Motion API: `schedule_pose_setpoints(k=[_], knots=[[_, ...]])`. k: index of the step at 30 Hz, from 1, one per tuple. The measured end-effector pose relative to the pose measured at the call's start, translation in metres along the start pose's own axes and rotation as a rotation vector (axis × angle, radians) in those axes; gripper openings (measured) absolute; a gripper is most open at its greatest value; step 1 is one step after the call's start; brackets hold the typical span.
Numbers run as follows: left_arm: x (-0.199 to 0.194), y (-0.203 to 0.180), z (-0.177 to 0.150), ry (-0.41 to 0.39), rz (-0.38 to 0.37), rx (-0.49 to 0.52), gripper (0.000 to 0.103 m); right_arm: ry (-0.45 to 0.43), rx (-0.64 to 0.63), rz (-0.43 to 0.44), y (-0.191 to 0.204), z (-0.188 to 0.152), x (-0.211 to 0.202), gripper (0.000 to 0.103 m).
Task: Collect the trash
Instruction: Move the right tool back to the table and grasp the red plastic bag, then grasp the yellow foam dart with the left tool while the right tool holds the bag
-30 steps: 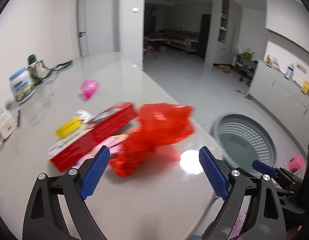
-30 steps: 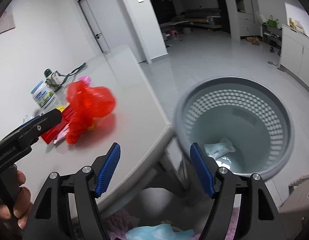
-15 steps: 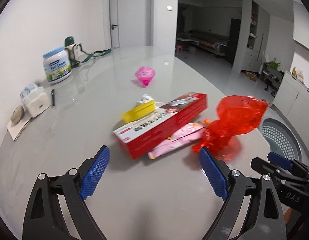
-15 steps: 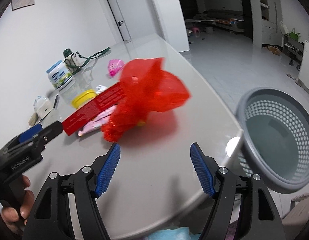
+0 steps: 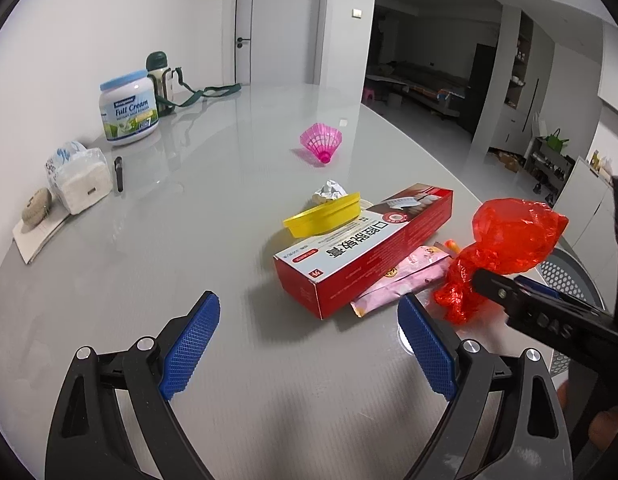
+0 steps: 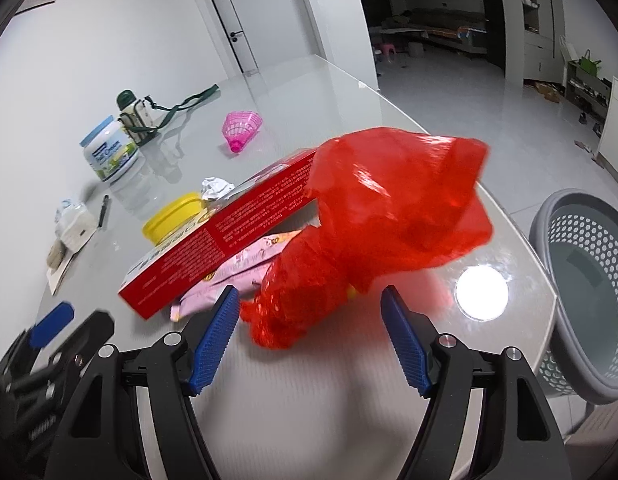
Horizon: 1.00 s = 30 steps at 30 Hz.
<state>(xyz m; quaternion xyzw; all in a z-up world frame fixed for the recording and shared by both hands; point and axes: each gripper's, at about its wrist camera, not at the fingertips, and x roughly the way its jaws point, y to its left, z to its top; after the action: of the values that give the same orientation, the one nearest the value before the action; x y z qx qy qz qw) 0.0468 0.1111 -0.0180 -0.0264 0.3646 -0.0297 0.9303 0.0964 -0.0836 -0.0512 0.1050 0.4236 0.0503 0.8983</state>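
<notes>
- The left gripper (image 5: 309,346) is held over bare grey desk (image 5: 157,264), its blue fingers (image 5: 191,350) set wide apart with nothing between them.
- The right gripper (image 6: 311,340) is likewise spread wide; the lower tail of a crumpled red plastic bag (image 6: 385,216) is seen between its fingers, but no contact with the pads can be made out.
- The bag lies on the desk near its rounded edge, against a red carton (image 5: 365,240) and a pink wrapper (image 5: 401,280) (partly tucked under the carton).
- A yellow lid (image 5: 323,218) and crumpled foil (image 5: 329,191) are found just behind the carton.
- A grey perforated basket (image 6: 589,292) stands beyond the desk edge.
</notes>
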Motion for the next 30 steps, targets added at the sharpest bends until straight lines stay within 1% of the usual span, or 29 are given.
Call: schedule_pose_setpoints(k=[5, 10, 11, 13, 14, 16, 17, 18, 26, 30], knots=[[0.004, 0.002, -0.001, 0.006, -0.010, -0.004, 0.089, 0.002, -0.001, -0.057, 0.004, 0.006, 0.012, 0.070], [0.007, 0.001, -0.002, 0.015, -0.019, -0.007, 0.089, 0.004, 0.003, -0.078, 0.003, 0.009, 0.019, 0.069], [0.007, 0.002, -0.002, 0.018, -0.021, -0.009, 0.089, 0.006, 0.000, -0.083, 0.003, 0.009, 0.020, 0.067], [0.007, 0.002, -0.002, 0.019, -0.025, -0.013, 0.089, 0.013, -0.003, -0.076, 0.002, 0.009, 0.022, 0.050], [0.007, 0.003, -0.002, 0.019, -0.025, -0.016, 0.089, 0.016, -0.006, -0.067, 0.002, 0.009, 0.023, 0.048], [0.007, 0.004, -0.002, 0.021, -0.026, -0.020, 0.089, 0.020, -0.008, -0.050, 0.002, 0.008, 0.022, 0.039], [0.008, 0.005, -0.002, 0.023, -0.029, -0.023, 0.089, 0.016, -0.011, -0.041, 0.001, 0.008, 0.020, 0.038], [0.008, 0.006, -0.002, 0.027, -0.032, -0.027, 0.089, 0.012, -0.013, -0.037, 0.000, 0.007, 0.019, 0.034], [0.015, 0.015, 0.004, 0.046, -0.029, -0.043, 0.089, -0.003, 0.008, 0.022, -0.020, -0.003, -0.005, 0.033], [0.022, 0.018, 0.009, 0.059, -0.031, -0.052, 0.090, -0.017, 0.018, 0.035, -0.029, -0.006, -0.019, 0.033]])
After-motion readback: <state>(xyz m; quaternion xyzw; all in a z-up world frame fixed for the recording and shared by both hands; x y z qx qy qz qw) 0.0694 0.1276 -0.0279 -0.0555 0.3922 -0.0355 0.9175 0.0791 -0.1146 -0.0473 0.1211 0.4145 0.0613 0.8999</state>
